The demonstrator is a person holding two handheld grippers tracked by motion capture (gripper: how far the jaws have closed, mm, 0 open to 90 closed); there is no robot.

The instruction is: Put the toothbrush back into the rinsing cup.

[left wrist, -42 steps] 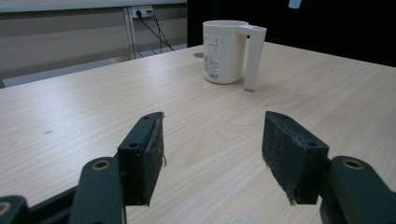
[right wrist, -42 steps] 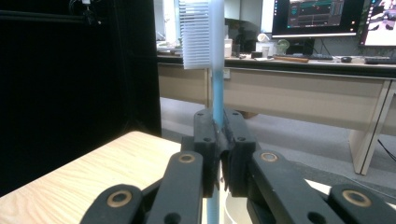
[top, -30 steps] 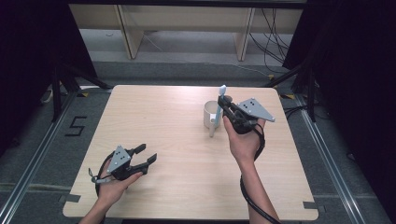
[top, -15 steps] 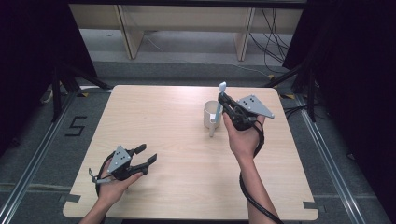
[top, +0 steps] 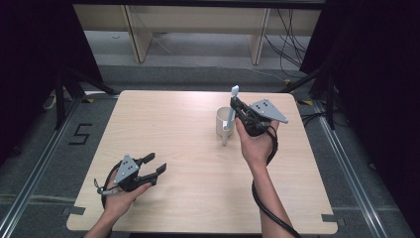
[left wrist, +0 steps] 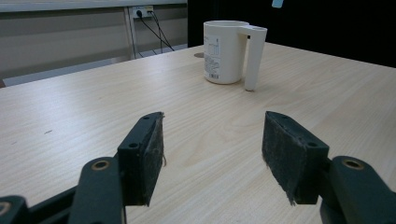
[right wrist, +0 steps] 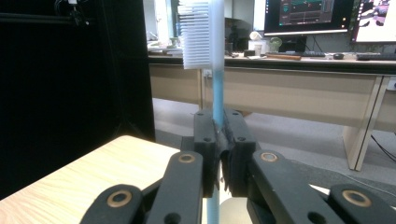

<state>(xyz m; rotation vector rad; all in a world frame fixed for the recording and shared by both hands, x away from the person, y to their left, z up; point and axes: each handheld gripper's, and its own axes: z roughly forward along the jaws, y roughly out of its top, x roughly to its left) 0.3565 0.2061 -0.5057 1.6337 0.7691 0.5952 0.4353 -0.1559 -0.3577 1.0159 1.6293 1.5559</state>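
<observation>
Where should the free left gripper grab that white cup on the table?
Grip the cup by its straight handle, coming in level from the left gripper's side. The handle stands out from the wall as an upright post, narrow enough for the open fingers.

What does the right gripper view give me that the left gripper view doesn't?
Right gripper view: the right tongs shut on the toothbrush, its bristle head upright above them, office desks behind. Left gripper view: the left tongs open with nothing between them, and the white cup standing farther off. Both: the wooden table.
</observation>
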